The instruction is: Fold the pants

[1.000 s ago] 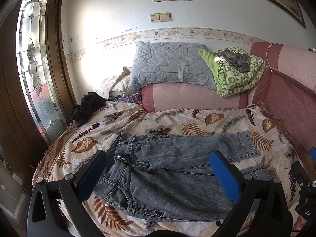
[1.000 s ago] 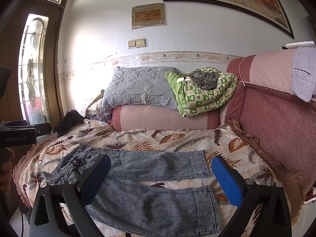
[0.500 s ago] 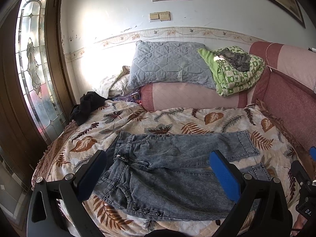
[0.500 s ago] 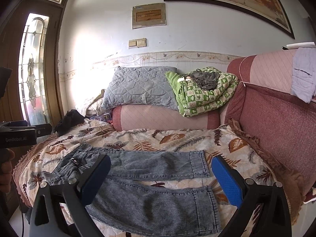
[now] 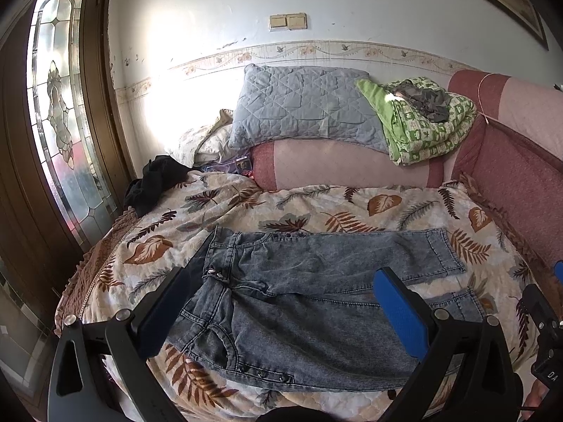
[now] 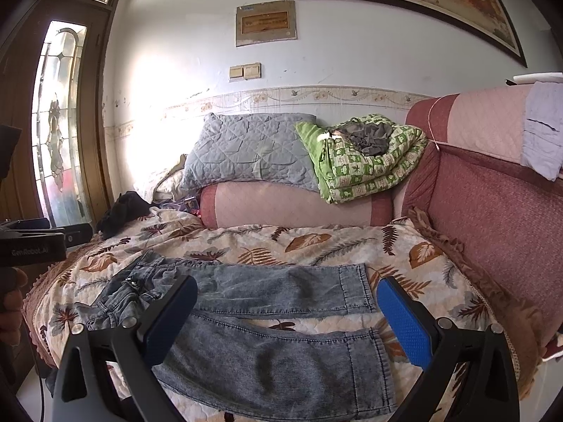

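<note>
Grey-blue denim pants (image 5: 302, 295) lie flat on the leaf-print cover of the sofa, waist to the left, both legs running right and slightly apart. They also show in the right wrist view (image 6: 274, 316). My left gripper (image 5: 281, 313) is open and empty, held above the waist and near leg. My right gripper (image 6: 285, 320) is open and empty, held above the legs near the cuffs (image 6: 355, 292). Neither touches the pants.
A grey quilted pillow (image 5: 302, 105) and a folded green blanket (image 5: 425, 123) rest on the pink bolster (image 5: 345, 165) at the back. A black garment (image 5: 155, 183) lies at the far left. The red sofa backrest (image 6: 499, 232) rises on the right. A glass door (image 5: 59, 123) stands left.
Almost nothing has changed. The left wrist view has shifted very slightly. Both grippers stay open and the pants have not moved.
</note>
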The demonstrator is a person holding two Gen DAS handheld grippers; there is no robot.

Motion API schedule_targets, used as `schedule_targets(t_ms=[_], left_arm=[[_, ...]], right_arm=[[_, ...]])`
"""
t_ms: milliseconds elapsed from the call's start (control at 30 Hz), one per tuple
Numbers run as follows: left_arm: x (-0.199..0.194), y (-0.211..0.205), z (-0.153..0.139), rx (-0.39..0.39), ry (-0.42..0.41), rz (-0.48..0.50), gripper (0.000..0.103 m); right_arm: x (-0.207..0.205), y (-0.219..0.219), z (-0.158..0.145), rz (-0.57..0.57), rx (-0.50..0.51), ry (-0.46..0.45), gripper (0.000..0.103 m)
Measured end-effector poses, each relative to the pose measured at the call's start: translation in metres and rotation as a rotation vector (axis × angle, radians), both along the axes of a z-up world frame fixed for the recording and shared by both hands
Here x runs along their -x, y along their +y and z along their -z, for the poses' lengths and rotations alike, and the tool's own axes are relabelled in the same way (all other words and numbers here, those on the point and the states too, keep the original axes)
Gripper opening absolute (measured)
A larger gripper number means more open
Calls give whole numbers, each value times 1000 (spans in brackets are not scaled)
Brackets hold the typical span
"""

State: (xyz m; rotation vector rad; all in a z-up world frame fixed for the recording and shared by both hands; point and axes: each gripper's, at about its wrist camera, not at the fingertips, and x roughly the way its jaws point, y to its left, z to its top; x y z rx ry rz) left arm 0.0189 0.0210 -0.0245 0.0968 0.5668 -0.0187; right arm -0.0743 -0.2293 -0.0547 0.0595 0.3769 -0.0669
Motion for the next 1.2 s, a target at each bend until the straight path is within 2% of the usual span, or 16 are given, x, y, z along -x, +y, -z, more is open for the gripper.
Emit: schedule_targets(t_ms=[1200], left_arm=[[-26,8,20,0,58,-2,103]], right_arm=[[-27,8,16,-17,19,51,103]])
